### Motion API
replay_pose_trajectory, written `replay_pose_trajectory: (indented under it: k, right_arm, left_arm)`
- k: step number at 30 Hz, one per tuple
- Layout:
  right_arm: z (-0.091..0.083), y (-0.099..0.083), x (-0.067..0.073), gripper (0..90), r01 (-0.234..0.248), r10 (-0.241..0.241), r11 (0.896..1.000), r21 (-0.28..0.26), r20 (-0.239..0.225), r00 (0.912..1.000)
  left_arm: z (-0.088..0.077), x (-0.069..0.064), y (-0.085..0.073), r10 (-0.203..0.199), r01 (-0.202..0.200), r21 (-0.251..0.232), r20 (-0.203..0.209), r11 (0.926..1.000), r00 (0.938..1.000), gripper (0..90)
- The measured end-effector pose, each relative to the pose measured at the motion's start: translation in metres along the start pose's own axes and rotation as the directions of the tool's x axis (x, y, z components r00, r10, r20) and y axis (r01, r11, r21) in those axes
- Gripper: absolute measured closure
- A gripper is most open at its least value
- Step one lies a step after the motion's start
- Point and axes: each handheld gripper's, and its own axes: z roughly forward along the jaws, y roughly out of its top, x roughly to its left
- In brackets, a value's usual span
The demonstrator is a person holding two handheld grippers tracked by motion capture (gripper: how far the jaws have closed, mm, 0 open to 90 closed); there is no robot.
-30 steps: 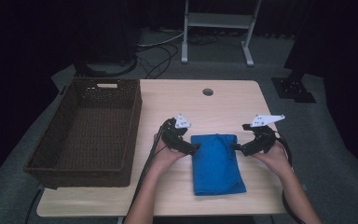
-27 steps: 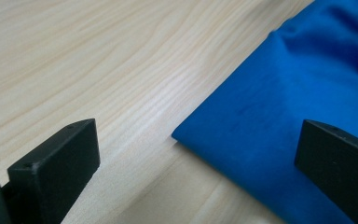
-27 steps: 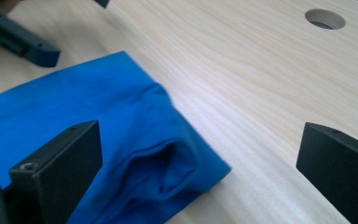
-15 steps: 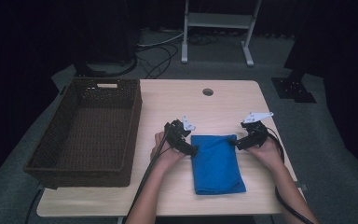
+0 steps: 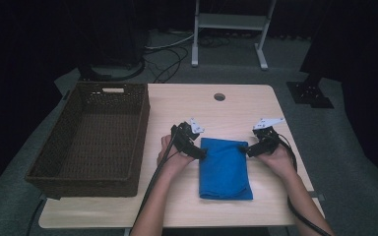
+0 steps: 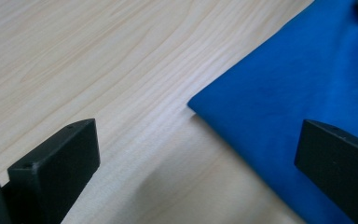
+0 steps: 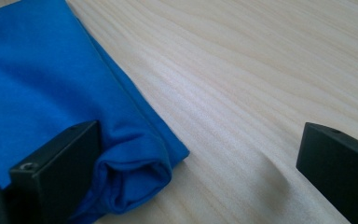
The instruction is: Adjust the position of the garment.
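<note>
- Blue cloth (image 5: 225,168): folded, flat on the table (image 5: 236,110), lying between your two grippers with its far corners at their tips.
- Your left gripper (image 5: 203,154): jaws spread wide, nothing clamped. In the left gripper view the cloth's corner (image 6: 279,98) points into the gap; one jaw sits over bare wood, the other over the cloth's edge.
- Your right gripper (image 5: 248,150): jaws also wide apart, nothing held. In the right gripper view the rolled corner of the cloth (image 7: 135,179) lies right against one jaw; the other jaw stands well apart over bare wood. Cannot tell whether that jaw presses the cloth.
- Wicker basket (image 5: 138,123): dark brown, on the left part of the table, well apart from the cloth; its woven floor is bare.
- Round hole (image 5: 219,97) in the tabletop near the far edge, beyond the cloth.
</note>
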Motion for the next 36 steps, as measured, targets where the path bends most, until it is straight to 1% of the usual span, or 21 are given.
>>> replay_pose_trajectory:
  k: [2, 4, 7, 10, 11, 14, 15, 19, 20, 23, 25, 27, 30, 32, 33, 36]
  right_arm:
    - [0.001, 0.0, 0.0, 0.0, -0.001, 0.001, 1.0, -0.001, 0.003, 1.0]
    - [0.002, 0.001, -0.001, 0.0, -0.002, 0.002, 1.0, 0.0, 0.01, 0.9999]
    - [0.003, 0.003, -0.002, 0.0, -0.011, 0.011, 1.0, 0.002, 0.01, 0.9999]
    - [0.004, 0.003, -0.002, 0.0, -0.02, 0.02, 1.0, 0.002, 0.009, 0.9998]
    - [0.004, 0.002, -0.002, 0.0, -0.021, 0.021, 1.0, 0.0, 0.011, 0.9997]
    - [0.004, 0.002, -0.002, 0.0, -0.031, 0.031, 1.0, 0.001, 0.008, 0.9995]
    - [0.004, 0.002, -0.002, 0.0, -0.033, 0.033, 0.999, 0.003, 0.006, 0.9994]
    - [0.004, 0.002, -0.003, 0.0, -0.036, 0.036, 0.999, 0.002, 0.003, 0.9993]
    - [0.004, 0.002, -0.003, 0.0, -0.037, 0.037, 0.999, 0.002, 0.002, 0.9993]
    - [0.004, 0.002, -0.004, 0.0, -0.038, 0.038, 0.999, 0.004, 0.001, 0.9993]
    - [0.004, 0.002, -0.004, 0.0, -0.041, 0.041, 0.999, 0.005, 0.0, 0.9992]
    - [0.004, 0.001, -0.004, 0.0, -0.044, 0.044, 0.999, 0.004, -0.001, 0.999]
    - [0.004, 0.001, -0.003, 0.0, -0.041, 0.041, 0.999, 0.001, 0.003, 0.9992]
    - [0.004, 0.001, -0.003, 0.0, -0.04, 0.04, 0.999, 0.001, 0.003, 0.9992]
    - [0.004, 0.002, -0.003, 0.0, -0.038, 0.038, 0.999, 0.001, 0.002, 0.9993]
    - [0.004, 0.002, -0.003, 0.0, -0.037, 0.037, 0.999, 0.002, 0.004, 0.9993]
  left_arm:
    - [-0.006, -0.001, -0.001, -0.02, 0.02, -0.027, 0.026, 0.9994, 0.9995, 0.0]
    - [-0.013, -0.004, -0.003, -0.035, 0.037, -0.05, 0.041, 0.9981, 0.9985, 0.0]
    - [-0.024, -0.01, -0.007, -0.047, 0.051, -0.079, 0.054, 0.9956, 0.9974, 0.0]
    - [-0.034, -0.017, -0.014, -0.073, 0.081, -0.115, 0.077, 0.9901, 0.9944, 0.0]
    - [-0.037, -0.02, -0.016, -0.076, 0.085, -0.121, 0.082, 0.9889, 0.9938, 0.0]
    - [-0.044, -0.028, -0.022, -0.07, 0.081, -0.129, 0.081, 0.9884, 0.9942, 0.0]
    - [-0.046, -0.03, -0.024, -0.075, 0.086, -0.134, 0.084, 0.9873, 0.9936, 0.0]
    - [-0.053, -0.036, -0.028, -0.08, 0.093, -0.15, 0.089, 0.9843, 0.9928, 0.0]
    - [-0.055, -0.038, -0.029, -0.087, 0.1, -0.153, 0.092, 0.9832, 0.992, 0.0]
    - [-0.059, -0.043, -0.033, -0.096, 0.111, -0.154, 0.103, 0.9819, 0.9901, 0.0]
    - [-0.06, -0.046, -0.035, -0.1, 0.114, -0.154, 0.097, 0.9814, 0.9902, 0.0]
    - [-0.059, -0.05, -0.036, -0.095, 0.108, -0.148, 0.094, 0.9831, 0.9911, 0.0]
    - [-0.056, -0.056, -0.039, -0.084, 0.097, -0.124, 0.108, 0.9875, 0.9906, 0.0]
    - [-0.053, -0.061, -0.04, -0.071, 0.082, -0.106, 0.103, 0.991, 0.9921, 0.0]
    - [-0.052, -0.064, -0.041, -0.058, 0.067, -0.092, 0.096, 0.9935, 0.9937, 0.0]
    - [-0.046, -0.07, -0.043, -0.03, 0.033, -0.038, 0.073, 0.9987, 0.9969, 0.0]
